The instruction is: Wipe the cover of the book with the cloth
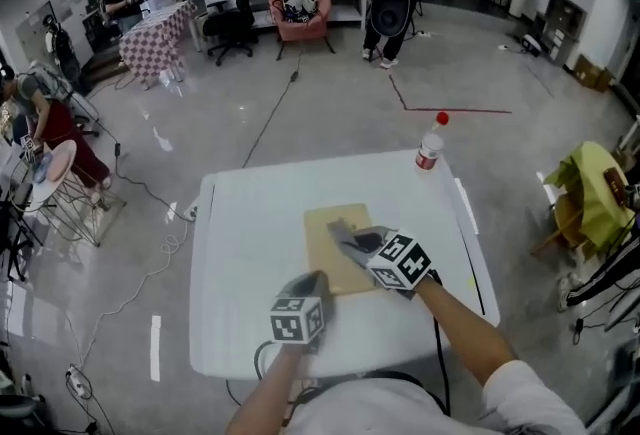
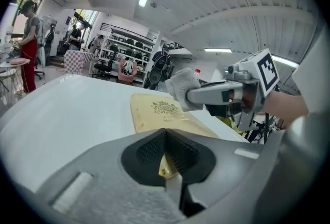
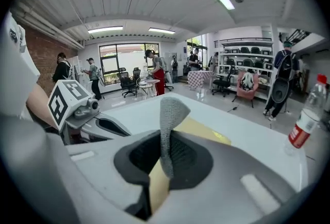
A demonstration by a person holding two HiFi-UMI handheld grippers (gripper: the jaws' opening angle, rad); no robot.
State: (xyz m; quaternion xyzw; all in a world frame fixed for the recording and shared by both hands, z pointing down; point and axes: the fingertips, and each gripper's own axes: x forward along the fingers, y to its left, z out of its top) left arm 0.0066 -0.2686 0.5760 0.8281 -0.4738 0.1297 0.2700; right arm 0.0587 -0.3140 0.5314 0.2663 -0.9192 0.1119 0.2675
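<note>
A tan book with a gold emblem (image 1: 330, 228) (image 2: 165, 112) lies flat in the middle of the white table (image 1: 245, 253). My right gripper (image 1: 352, 241) (image 3: 166, 152) is shut on a grey cloth (image 1: 345, 235) (image 3: 169, 115), which sticks up between its pads and rests on the book's cover. In the left gripper view the cloth (image 2: 180, 84) sits at the book's far end. My left gripper (image 1: 318, 280) (image 2: 165, 147) is shut, its tips at the book's near left corner with a sliver of gold showing under the pads.
A clear water bottle with a red cap (image 1: 430, 145) (image 3: 305, 117) stands at the table's far right corner. A black cable (image 1: 472, 268) runs along the right edge. A chair draped in yellow-green fabric (image 1: 592, 191) stands to the right. People and shelves are far behind.
</note>
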